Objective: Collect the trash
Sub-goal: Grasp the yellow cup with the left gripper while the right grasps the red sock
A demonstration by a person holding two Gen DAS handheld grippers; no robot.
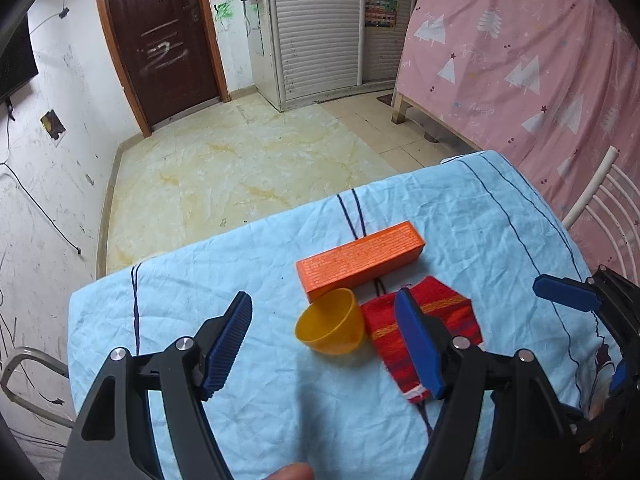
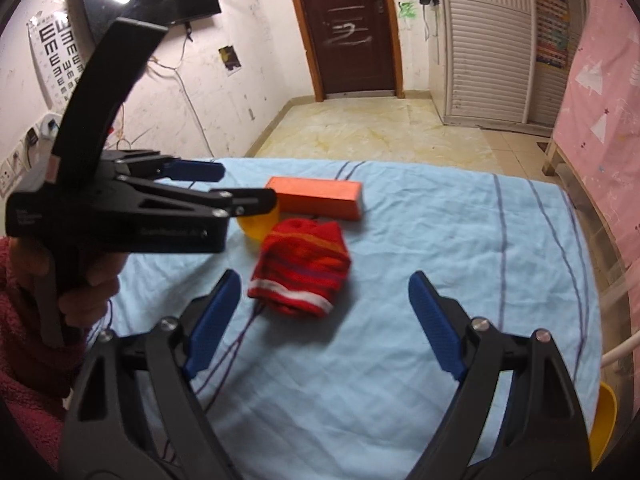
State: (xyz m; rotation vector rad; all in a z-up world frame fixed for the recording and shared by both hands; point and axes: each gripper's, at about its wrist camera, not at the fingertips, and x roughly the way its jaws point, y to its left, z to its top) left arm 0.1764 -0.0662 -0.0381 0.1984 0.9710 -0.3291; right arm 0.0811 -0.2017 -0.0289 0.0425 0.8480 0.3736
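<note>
Blue-sheeted desk (image 1: 240,420) carries an orange box (image 1: 360,258), a yellow cup (image 1: 332,326) on its side and a red knit sock (image 2: 302,274), close together. Left gripper (image 1: 326,346) and right gripper (image 2: 324,324) both hover spread, empty. Judged step: approach; next, close on the cup.

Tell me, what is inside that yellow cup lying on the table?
The yellow cup lies tipped on the blue cloth, mouth toward the left-wrist camera. Its visible interior looks empty; the deepest part is shadowed and cannot be seen.
</note>
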